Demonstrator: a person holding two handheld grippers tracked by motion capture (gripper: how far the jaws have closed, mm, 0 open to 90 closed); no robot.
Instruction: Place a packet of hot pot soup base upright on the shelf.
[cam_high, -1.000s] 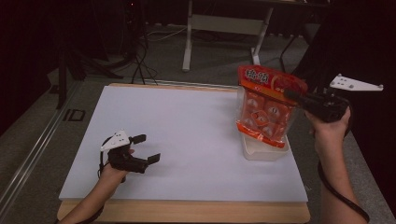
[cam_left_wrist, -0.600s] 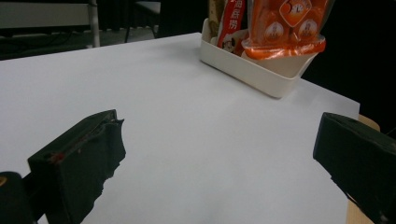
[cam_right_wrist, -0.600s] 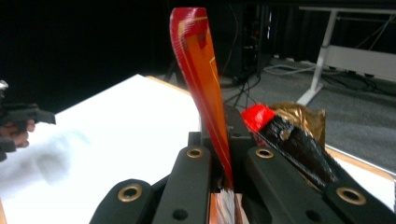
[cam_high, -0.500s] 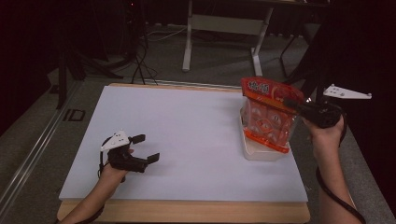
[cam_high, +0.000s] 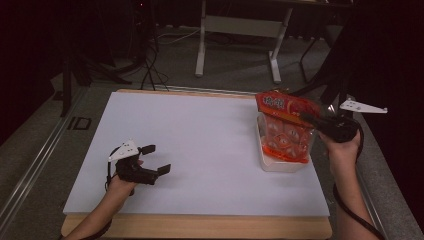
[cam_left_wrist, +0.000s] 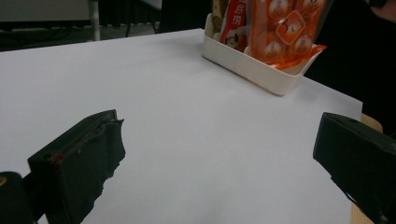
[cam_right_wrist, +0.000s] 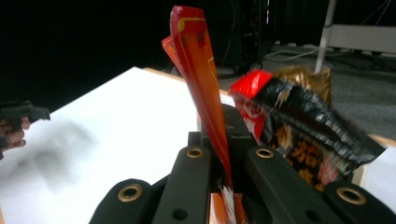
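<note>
1. The orange snack bag (cam_high: 286, 131) stands upright in the white bin (cam_high: 280, 163) at the table's right edge, its bottom already inside.
2. The right gripper (cam_high: 311, 119) pinches the bag's top seam — lower it straight, and release only once it is seated beside the dark packet (cam_right_wrist: 303, 126).
3. The left gripper (cam_high: 154, 159) rests spread on the white tabletop (cam_high: 200, 150), well apart — it could brace the bin.
</note>
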